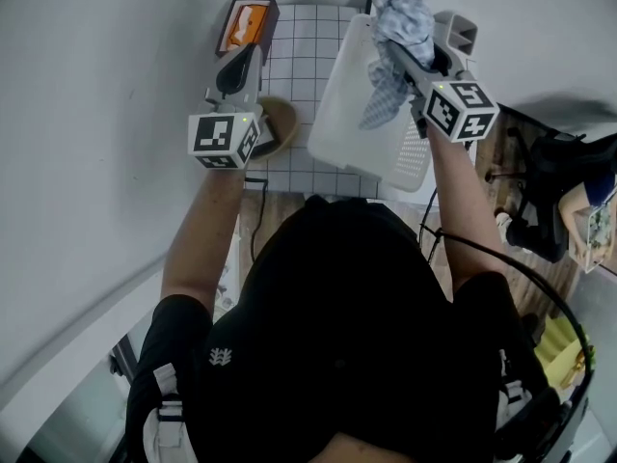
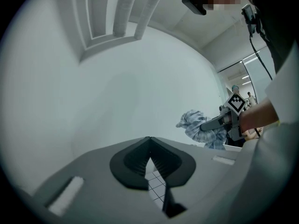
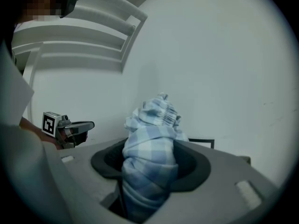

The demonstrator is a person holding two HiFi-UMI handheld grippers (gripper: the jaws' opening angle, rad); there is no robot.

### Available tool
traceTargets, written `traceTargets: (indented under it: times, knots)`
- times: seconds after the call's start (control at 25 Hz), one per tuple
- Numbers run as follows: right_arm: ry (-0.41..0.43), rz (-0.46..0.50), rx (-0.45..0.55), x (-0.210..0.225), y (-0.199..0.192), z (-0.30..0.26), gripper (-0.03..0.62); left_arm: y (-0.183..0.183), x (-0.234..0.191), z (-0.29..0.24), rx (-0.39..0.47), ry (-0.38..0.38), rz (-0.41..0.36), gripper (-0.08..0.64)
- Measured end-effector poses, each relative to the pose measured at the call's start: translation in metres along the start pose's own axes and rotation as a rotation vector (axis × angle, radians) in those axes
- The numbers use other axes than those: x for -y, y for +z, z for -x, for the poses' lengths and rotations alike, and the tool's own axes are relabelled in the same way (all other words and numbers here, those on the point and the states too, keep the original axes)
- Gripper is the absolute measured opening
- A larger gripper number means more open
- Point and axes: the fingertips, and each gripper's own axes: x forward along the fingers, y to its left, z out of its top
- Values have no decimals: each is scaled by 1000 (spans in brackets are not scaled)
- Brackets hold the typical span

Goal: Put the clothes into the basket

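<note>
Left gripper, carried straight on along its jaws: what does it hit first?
Probably the plain white wall: nothing else shows beyond the left gripper. The orange-and-black box seems to sit lower, but depth is unclear.

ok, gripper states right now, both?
left gripper: closed, nothing between the jaws.
right gripper: closed on the blue checked cloth.

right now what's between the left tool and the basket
In the head view, white gridded surface lies between the left tool and the basket, with a brown round object at its near edge.
</note>
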Motion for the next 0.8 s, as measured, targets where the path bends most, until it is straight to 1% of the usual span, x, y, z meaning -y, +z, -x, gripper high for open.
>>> traceTargets:
  times: [0.8]
  knots:
    - [-9, -63, -114, 4, -67, -22, 253, -50, 5, -19, -80, -47, 36, 6]
